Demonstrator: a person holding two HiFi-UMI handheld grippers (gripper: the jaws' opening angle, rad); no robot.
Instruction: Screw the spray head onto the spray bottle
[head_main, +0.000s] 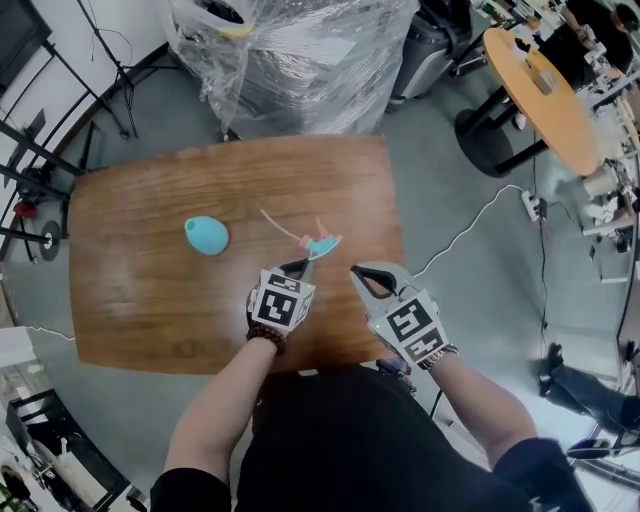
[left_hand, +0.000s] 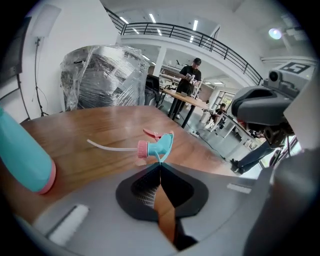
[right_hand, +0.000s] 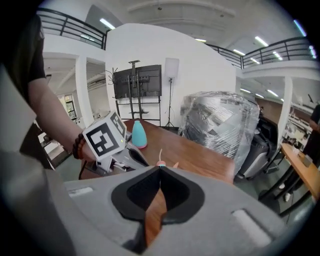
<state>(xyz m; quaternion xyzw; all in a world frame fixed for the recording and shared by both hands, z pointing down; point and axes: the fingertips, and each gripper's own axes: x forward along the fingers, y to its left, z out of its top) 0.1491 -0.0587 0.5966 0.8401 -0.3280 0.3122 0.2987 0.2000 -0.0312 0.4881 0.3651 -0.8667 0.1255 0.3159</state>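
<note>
The teal spray bottle (head_main: 206, 235) stands without its head on the left half of the wooden table (head_main: 150, 300); in the left gripper view the bottle (left_hand: 22, 155) fills the left edge. The teal and pink spray head (head_main: 320, 245) with its thin dip tube hangs just above the table's middle. My left gripper (head_main: 299, 267) is shut on a thin teal part of the spray head (left_hand: 156, 146), pinched at the jaw tips (left_hand: 160, 162). My right gripper (head_main: 357, 272) hovers beside it, shut and holding nothing (right_hand: 160, 170). The bottle (right_hand: 138, 134) also shows past the left gripper's marker cube (right_hand: 105, 135).
A large plastic-wrapped pallet load (head_main: 290, 60) stands behind the table's far edge. A round orange table (head_main: 545, 95) is at the upper right, with a white cable (head_main: 480, 220) on the floor. Black stand legs (head_main: 40, 170) crowd the left side. A person (left_hand: 190, 80) stands far off.
</note>
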